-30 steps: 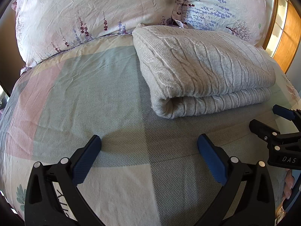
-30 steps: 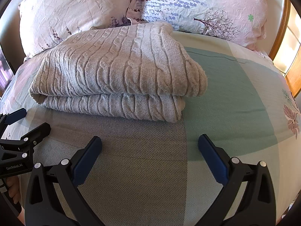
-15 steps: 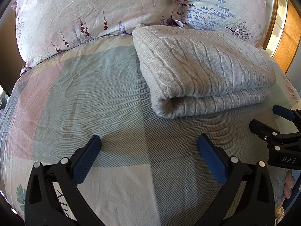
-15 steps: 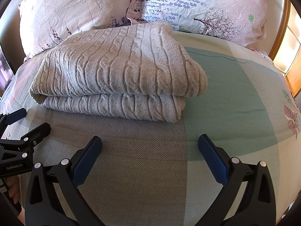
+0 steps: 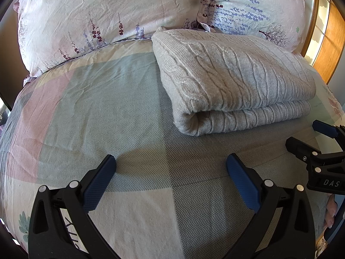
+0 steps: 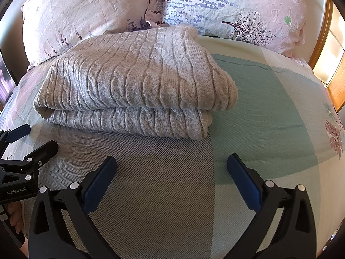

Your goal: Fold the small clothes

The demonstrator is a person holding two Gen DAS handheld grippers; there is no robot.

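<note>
Just ahead of your two wide-open, empty claws, left gripper (image 5: 170, 168) and right gripper (image 6: 171, 168), lies the folded sweater (image 6: 133, 82) on the bedspread (image 6: 269, 108).

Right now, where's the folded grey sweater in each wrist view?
Left wrist: folded grey sweater upper right of centre, its fold facing the camera.
Right wrist: sweater centre-left, above the open claw.
Shared landmark: the two floral pillows right behind it.
</note>
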